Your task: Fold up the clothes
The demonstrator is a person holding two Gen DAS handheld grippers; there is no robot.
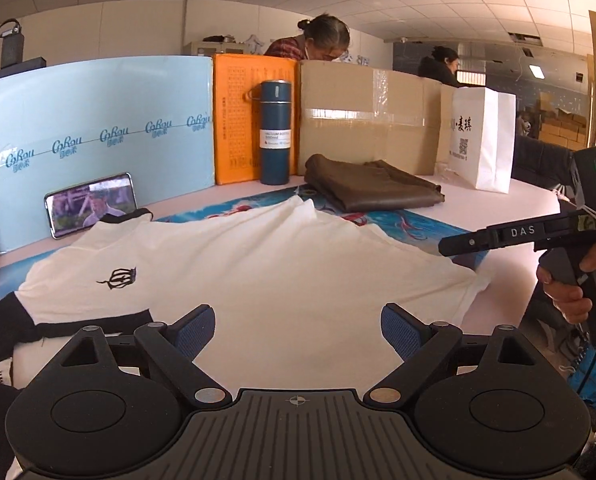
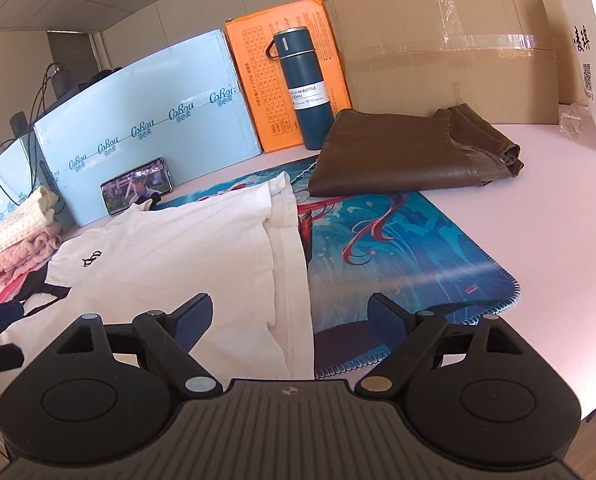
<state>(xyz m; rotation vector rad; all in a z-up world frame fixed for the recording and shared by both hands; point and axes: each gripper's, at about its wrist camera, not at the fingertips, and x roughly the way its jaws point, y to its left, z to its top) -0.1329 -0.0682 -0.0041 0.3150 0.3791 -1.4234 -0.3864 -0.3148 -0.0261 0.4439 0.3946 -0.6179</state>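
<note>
A white T-shirt (image 1: 237, 272) with black sleeves and a small black logo lies spread on the table over a blue patterned mat; it also shows in the right wrist view (image 2: 185, 256). My left gripper (image 1: 298, 330) is open and empty just above the shirt's near edge. My right gripper (image 2: 289, 320) is open and empty over the shirt's hem edge, where it meets the mat (image 2: 398, 248). The right gripper also shows from the side in the left wrist view (image 1: 498, 238), at the shirt's right end.
A folded brown garment (image 1: 370, 188) lies behind the shirt. A blue bottle (image 1: 275, 132), cardboard boxes (image 1: 370, 120), a white paper bag (image 1: 482, 136) and a phone (image 1: 91, 204) line the back. Folded cream and pink cloths (image 2: 21, 236) sit at the left.
</note>
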